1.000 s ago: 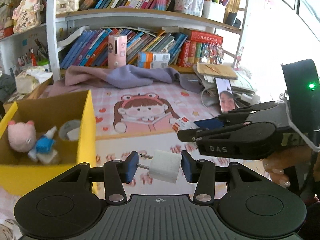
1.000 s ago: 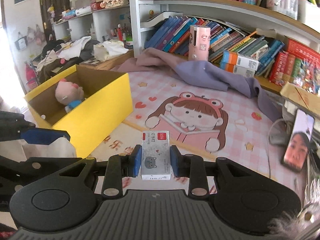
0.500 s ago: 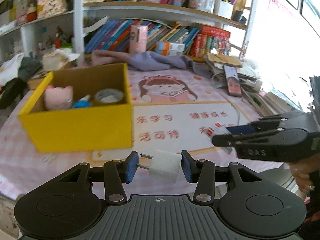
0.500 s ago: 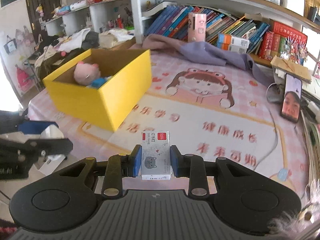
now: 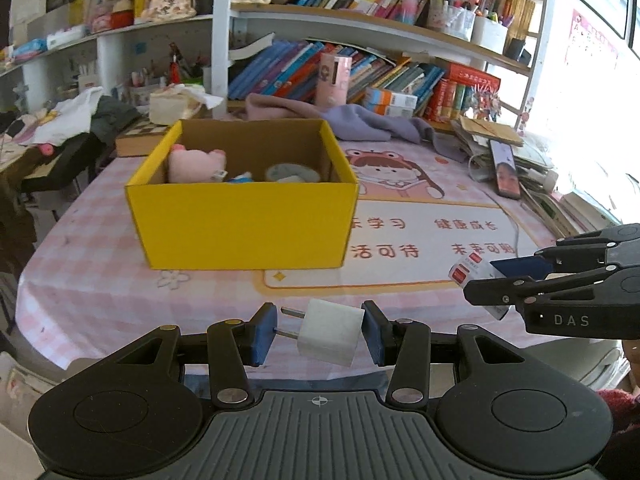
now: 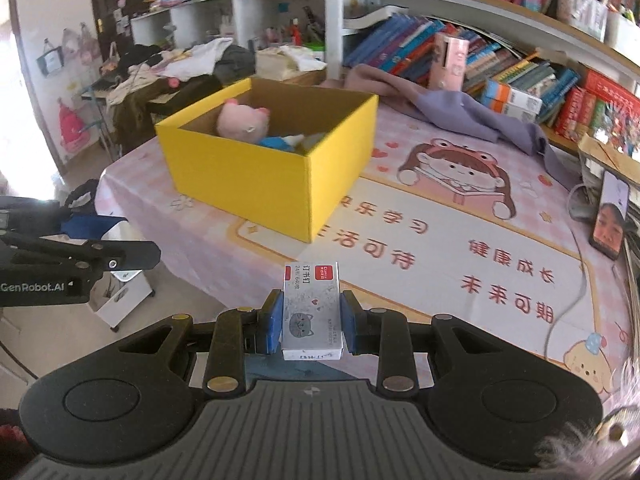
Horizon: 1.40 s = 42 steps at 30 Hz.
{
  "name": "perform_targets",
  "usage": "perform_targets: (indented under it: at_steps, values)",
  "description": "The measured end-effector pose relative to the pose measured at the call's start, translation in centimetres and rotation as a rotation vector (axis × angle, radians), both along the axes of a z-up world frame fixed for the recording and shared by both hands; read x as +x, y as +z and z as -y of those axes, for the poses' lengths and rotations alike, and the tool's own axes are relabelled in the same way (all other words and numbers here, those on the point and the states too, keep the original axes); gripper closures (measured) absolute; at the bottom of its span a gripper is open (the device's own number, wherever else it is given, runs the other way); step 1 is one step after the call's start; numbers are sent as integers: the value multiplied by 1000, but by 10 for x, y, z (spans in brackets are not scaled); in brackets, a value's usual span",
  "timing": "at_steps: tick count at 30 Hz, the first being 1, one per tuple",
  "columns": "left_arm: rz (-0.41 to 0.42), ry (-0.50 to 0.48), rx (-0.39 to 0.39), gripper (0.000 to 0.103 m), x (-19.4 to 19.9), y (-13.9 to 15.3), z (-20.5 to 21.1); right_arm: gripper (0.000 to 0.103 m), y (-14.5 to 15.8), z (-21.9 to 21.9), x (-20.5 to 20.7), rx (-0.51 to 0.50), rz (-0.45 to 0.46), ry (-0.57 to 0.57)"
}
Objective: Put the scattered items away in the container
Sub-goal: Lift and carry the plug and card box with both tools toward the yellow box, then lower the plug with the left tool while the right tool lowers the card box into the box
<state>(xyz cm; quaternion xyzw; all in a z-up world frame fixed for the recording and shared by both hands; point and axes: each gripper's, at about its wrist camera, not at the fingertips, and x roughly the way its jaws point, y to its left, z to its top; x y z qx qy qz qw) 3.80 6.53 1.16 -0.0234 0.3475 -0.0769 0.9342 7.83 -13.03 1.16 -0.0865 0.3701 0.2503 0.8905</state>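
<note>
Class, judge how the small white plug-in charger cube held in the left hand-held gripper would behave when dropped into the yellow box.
The white charger cube looks rigid. Its flat faces probably prevent rolling, though its prongs might tip it.

Centre frame, bare counter (image 5: 224, 292) lies open between the viewer and the yellow box (image 5: 244, 224). The box's open top is unobstructed, though a pink plush (image 5: 194, 165) fills its left end. Purple cloth (image 5: 360, 122) and a phone (image 5: 505, 168) crowd the upper right.
</note>
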Motion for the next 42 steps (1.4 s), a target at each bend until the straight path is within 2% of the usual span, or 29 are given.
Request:
perform_targets:
  at_steps: [14,25,33,42]
  values:
    - [-13,49,16,59,-14,-5,-38,75,-3,-53,-8,-16,-32,143]
    - [20,106,17,59,-7,9,-65,75,-2,-81,3,-23,-52,215]
    - [102,92,29,59,32,30,-72,75,10,-90,36,-5,-2,194]
    - [161,45,100,59,112,48,-69,75,37,-94,115,21,112,119]
